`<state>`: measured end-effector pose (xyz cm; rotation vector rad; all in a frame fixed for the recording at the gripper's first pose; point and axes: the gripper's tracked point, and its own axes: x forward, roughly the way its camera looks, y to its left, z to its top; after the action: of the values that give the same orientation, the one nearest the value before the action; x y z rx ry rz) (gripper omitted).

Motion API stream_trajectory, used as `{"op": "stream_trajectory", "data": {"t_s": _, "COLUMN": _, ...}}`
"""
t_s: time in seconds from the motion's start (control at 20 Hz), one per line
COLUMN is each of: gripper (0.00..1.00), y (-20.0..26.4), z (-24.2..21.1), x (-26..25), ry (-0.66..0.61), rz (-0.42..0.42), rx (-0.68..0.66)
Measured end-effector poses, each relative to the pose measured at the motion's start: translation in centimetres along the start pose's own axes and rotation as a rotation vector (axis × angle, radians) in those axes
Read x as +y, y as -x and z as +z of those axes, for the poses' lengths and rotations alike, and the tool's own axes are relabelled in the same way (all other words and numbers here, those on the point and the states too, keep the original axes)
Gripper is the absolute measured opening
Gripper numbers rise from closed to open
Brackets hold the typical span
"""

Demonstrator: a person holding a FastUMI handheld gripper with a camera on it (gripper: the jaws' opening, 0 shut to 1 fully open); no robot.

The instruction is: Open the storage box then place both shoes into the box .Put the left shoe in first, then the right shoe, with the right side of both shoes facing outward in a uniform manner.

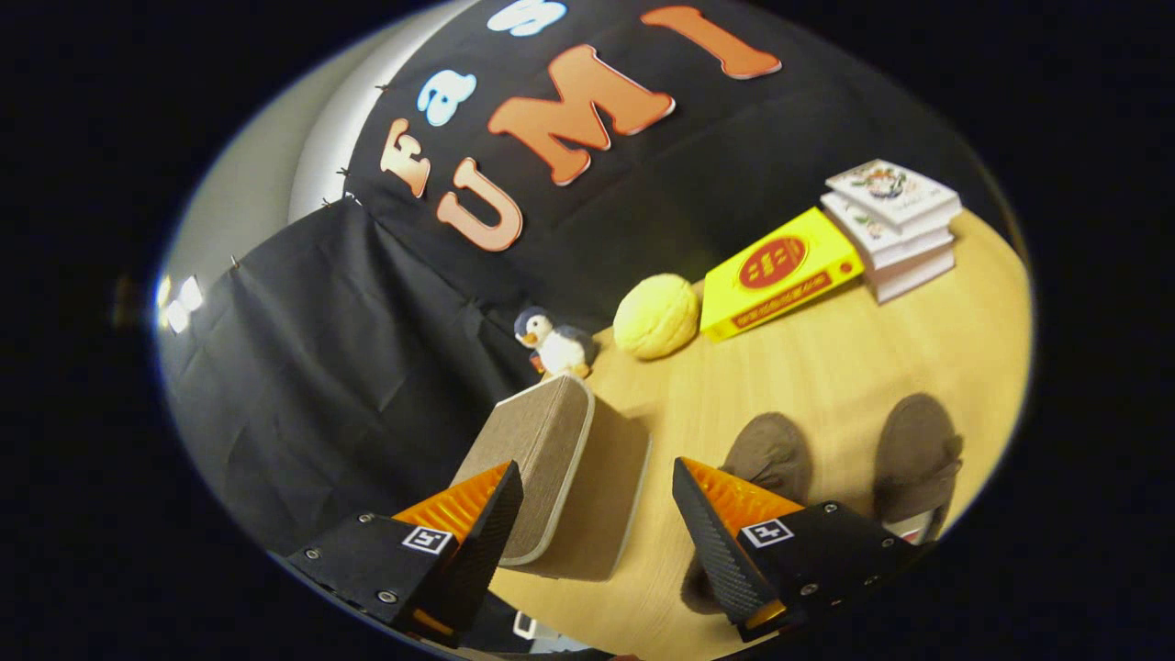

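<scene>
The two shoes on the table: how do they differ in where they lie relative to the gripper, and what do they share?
The nearer shoe lies just ahead of the open gripper, partly hidden by one finger; the farther shoe lies off to the side, beyond that finger. The nearer shoe is closer to the box; the farther shoe is more distant. Both are brown, lie on the table outside the box and point the same way.

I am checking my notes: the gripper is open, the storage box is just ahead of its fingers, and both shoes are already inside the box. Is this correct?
One thing is wrong. Both shoes stand on the table beside the storage box, not inside it, as the gripper view shows. The gripper is open, with the box just ahead of its fingers.
</scene>
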<state>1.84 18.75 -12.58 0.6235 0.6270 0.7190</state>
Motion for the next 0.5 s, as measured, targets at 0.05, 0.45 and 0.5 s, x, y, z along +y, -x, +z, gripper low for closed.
{"op": "stream_trajectory", "data": {"t_s": 0.05, "gripper": 0.98, "y": -0.5, "z": -1.2, "x": 0.5, "ry": -0.031, "rz": 0.041, "rx": 0.064}}
{"op": "stream_trajectory", "data": {"t_s": 0.45, "gripper": 0.98, "y": -5.8, "z": -5.3, "x": 3.5, "ry": -0.316, "rz": 0.239, "rx": 0.35}}
{"op": "stream_trajectory", "data": {"t_s": 0.5, "gripper": 0.98, "y": -6.0, "z": -5.7, "x": 3.8, "ry": -0.325, "rz": 0.251, "rx": 0.368}}
